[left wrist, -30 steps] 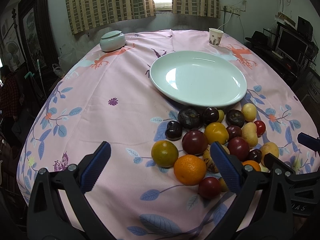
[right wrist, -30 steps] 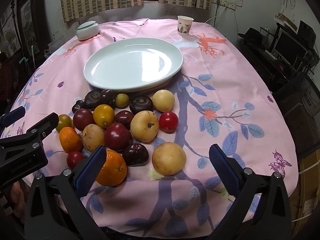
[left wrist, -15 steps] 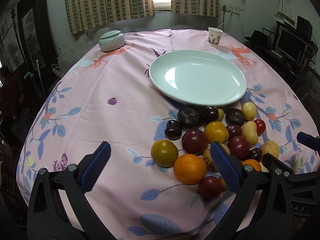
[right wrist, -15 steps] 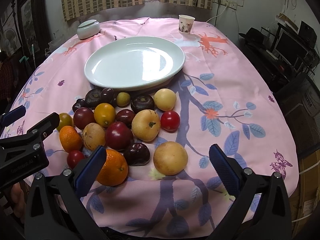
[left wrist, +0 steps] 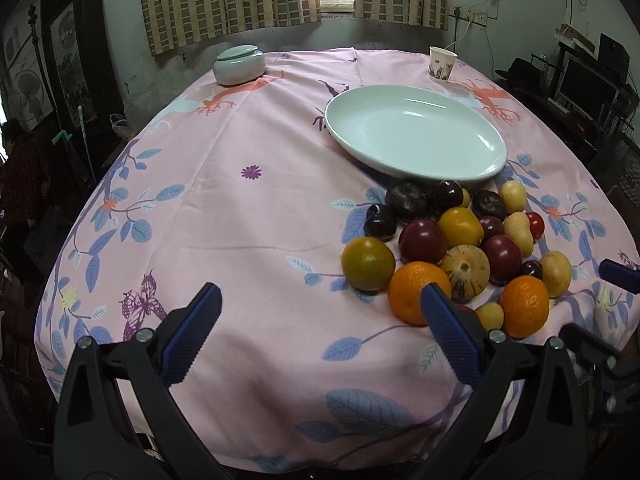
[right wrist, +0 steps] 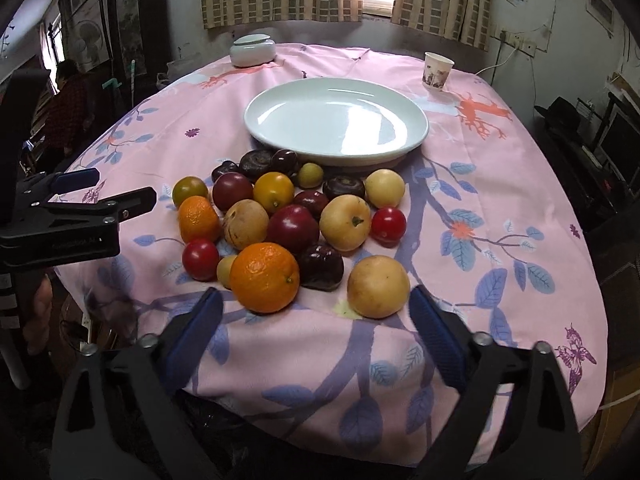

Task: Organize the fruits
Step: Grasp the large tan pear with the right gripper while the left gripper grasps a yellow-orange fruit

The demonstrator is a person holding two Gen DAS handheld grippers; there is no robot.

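On the worktop (right wrist: 500,184) I count one empty white plate (right wrist: 336,122), one paper cup (right wrist: 437,71) and one lidded bowl (right wrist: 253,51). There are two oranges, the nearer one (right wrist: 265,277) and the farther one (right wrist: 198,219). There are two small red tomatoes, one (right wrist: 388,223) right and one (right wrist: 200,253) left. There are two tools, the right tool (right wrist: 316,320) and the left tool (left wrist: 320,320).

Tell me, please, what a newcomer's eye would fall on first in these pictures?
First, the heap of fruit on the pink tablecloth: oranges, dark plums, pale yellow fruits, small red ones, crowded near the table's front edge. Just behind it lies a large white plate with nothing on it. Farther back stand a paper cup and a lidded white jar.
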